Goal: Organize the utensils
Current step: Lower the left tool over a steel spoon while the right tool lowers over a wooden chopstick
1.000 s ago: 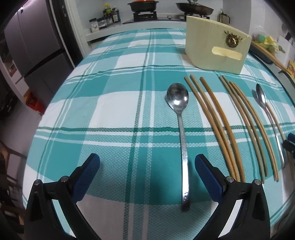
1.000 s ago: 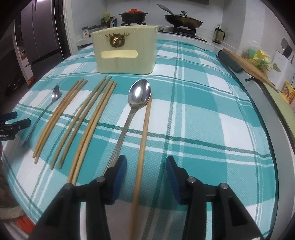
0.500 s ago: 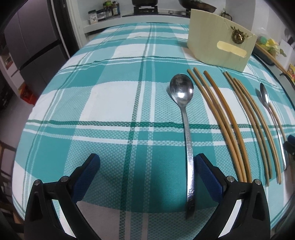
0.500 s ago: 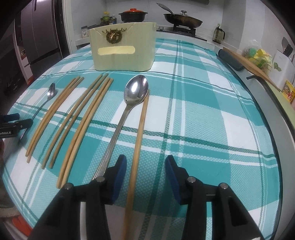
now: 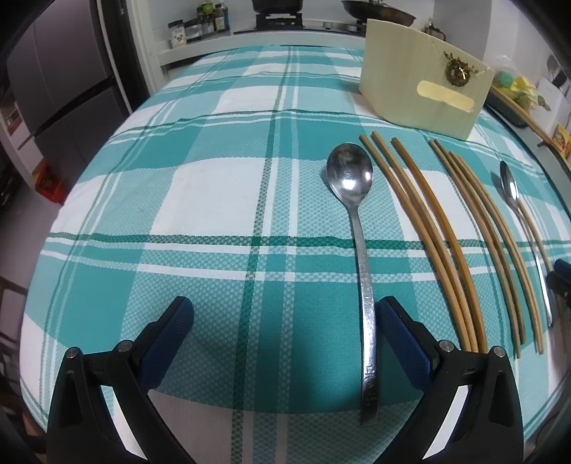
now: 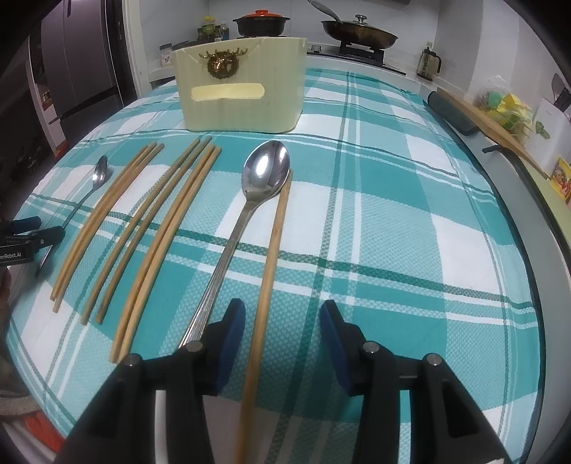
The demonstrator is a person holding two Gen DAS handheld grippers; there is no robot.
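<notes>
My left gripper gapes wide, its right pad beside a spoon. My right gripper, half open, straddles a chopstick running toward twelve o'clock, gripping nothing.

Location: a domestic kitchen with a dining table. At the far wall, a gas hob carries a black pot with a red lid and a lidded frying pan, with condiment jars grouped to the left of them and a glass coffee press on the counter to the right. A tall grey refrigerator stands at the left, and the table is covered with a teal-and-white checked tablecloth.
</notes>
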